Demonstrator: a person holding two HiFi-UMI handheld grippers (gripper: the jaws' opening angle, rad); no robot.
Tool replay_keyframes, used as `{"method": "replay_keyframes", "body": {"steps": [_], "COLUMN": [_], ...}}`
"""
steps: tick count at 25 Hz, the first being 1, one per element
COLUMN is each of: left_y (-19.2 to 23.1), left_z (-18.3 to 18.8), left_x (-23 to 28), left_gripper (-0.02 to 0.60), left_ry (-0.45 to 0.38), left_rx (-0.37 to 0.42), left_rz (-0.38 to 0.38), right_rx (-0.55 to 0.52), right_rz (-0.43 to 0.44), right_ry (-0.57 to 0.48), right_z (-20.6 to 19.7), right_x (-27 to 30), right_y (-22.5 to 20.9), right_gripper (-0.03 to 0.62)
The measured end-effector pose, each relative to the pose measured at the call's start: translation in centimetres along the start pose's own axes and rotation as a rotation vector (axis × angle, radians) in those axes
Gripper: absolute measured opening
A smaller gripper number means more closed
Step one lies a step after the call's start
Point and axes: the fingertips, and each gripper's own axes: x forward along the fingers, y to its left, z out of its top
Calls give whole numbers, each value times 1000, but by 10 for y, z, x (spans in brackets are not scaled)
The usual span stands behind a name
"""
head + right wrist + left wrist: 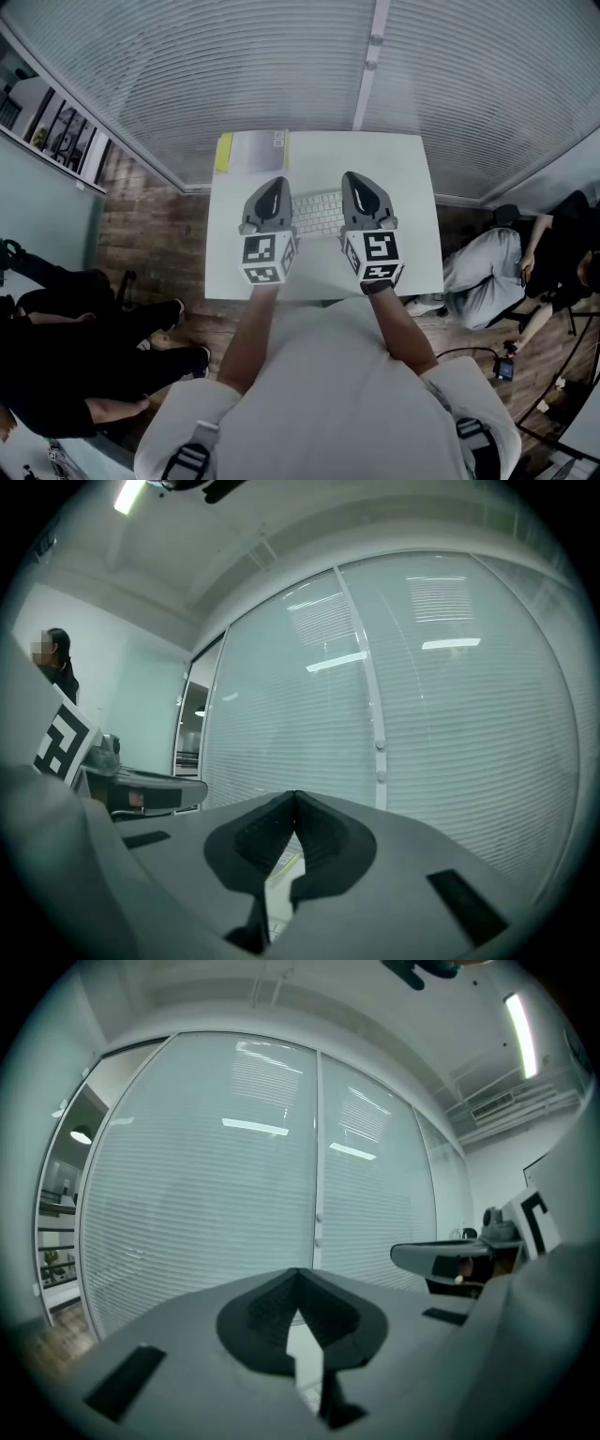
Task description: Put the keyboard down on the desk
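A white desk point(412, 187) stands against a glass wall with blinds point(281, 66). The keyboard point(319, 214) lies flat at desk centre; placement appears complete. The left gripper point(278, 183) over its 9 o'clock end and the right gripper point(351, 178) over its 3 o'clock end are clenched, empty. Next move: probably withdraw toward 6 o'clock. A yellow-edged pad point(251, 152) occupies 11 o'clock; bare surface remains toward 3 o'clock.

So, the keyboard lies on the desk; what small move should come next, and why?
Probably just draw both tools back and stop. The keyboard lies flat on the desk, and the left tool and right tool are shut above it, holding nothing.
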Motion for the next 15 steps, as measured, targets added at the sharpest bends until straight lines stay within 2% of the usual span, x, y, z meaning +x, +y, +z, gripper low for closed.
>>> {"method": "replay_keyframes", "body": {"steps": [10, 15], "left_y": [-5, 0], "left_z": [2, 1], "left_x": [0, 0], "left_gripper": [12, 12], "left_ry": [-34, -30], "left_rx": [61, 58], "left_rz": [23, 40], "right_rx": [39, 41], "right_rz": [10, 1], "right_ry": [22, 16], "right_z": [-6, -4], "right_x": [0, 0], "right_y": [-2, -5], "right_gripper": [11, 11]}}
